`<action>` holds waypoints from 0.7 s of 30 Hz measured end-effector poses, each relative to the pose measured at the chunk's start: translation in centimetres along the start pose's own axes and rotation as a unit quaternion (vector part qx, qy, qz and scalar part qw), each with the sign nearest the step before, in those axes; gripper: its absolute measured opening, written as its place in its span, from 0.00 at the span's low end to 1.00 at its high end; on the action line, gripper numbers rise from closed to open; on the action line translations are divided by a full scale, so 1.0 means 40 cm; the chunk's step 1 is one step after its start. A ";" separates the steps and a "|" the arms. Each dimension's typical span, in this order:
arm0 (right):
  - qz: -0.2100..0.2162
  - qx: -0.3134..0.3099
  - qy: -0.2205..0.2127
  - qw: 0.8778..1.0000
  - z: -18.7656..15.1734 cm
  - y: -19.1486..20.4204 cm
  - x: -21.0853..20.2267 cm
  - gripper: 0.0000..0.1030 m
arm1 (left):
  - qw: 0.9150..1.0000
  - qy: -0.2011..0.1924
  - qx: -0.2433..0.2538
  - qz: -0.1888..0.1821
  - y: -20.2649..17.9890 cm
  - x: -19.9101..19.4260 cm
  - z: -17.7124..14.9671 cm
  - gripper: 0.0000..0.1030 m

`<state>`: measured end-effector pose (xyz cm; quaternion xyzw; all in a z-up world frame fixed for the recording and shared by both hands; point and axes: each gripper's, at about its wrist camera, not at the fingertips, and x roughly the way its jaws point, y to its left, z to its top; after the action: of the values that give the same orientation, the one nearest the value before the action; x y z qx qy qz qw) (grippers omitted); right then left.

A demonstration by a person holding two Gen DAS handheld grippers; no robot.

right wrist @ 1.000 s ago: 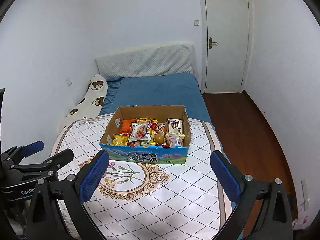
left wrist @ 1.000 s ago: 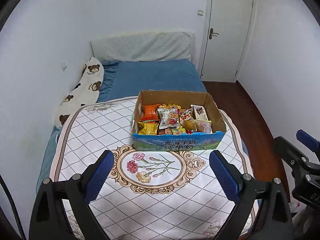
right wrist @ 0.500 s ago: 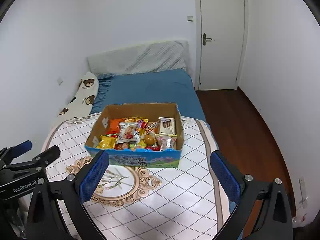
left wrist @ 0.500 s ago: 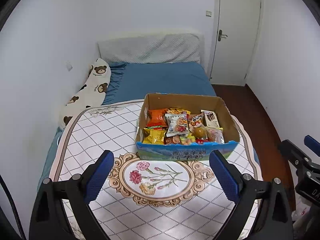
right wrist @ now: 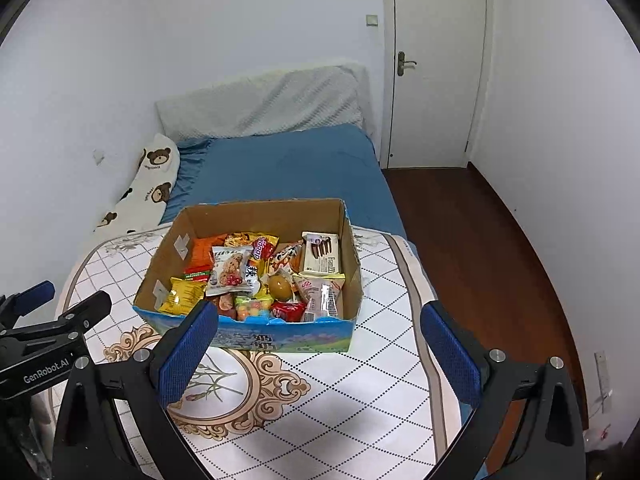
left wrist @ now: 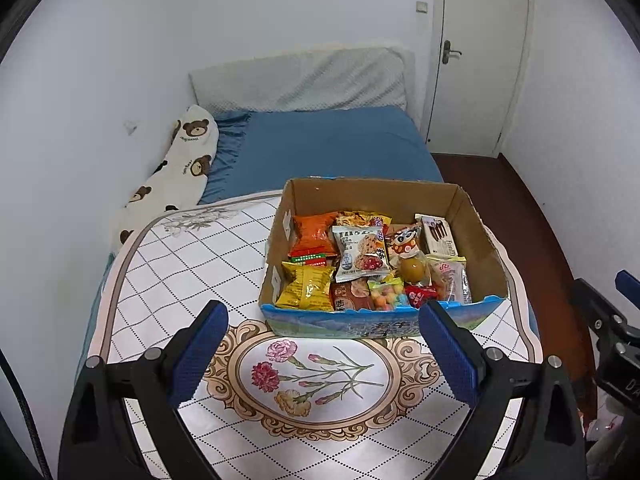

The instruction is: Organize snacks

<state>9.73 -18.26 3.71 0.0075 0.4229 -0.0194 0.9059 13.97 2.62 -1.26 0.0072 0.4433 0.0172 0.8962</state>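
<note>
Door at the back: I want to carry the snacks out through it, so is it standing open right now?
No. The white door sits flush in its frame, with no gap along its edges.

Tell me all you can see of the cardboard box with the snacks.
The box is brown cardboard, open at the top, its rim torn. The outer front wall is blue with printed characters. It stands upright on the patterned cloth over the bed, packed with snack packets. White tabs stick on its inner left wall. No gripper touches it.
</note>
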 end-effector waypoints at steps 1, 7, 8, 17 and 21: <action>-0.001 0.001 0.004 1.000 -0.001 0.000 0.011 1.00 | 1.000 0.001 0.001 0.000 -0.002 0.006 0.003 0.95; -0.004 0.005 0.017 1.000 -0.002 0.004 0.054 1.00 | 1.000 0.011 0.001 -0.001 -0.006 0.043 0.013 0.95; -0.005 0.004 0.017 1.000 -0.002 0.006 0.056 1.00 | 1.000 0.011 0.001 -0.001 -0.006 0.047 0.014 0.95; -0.011 0.003 0.019 1.000 0.001 0.006 0.065 1.00 | 1.000 0.011 0.007 -0.011 -0.014 0.048 0.020 0.95; -0.012 0.001 0.019 1.000 0.002 0.006 0.063 1.00 | 1.000 0.010 0.006 -0.014 -0.011 0.045 0.024 0.95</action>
<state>11.40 -18.10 1.81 0.0039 0.4400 -0.0308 0.8975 15.83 2.25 -2.10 0.0065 0.4522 0.0022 0.8919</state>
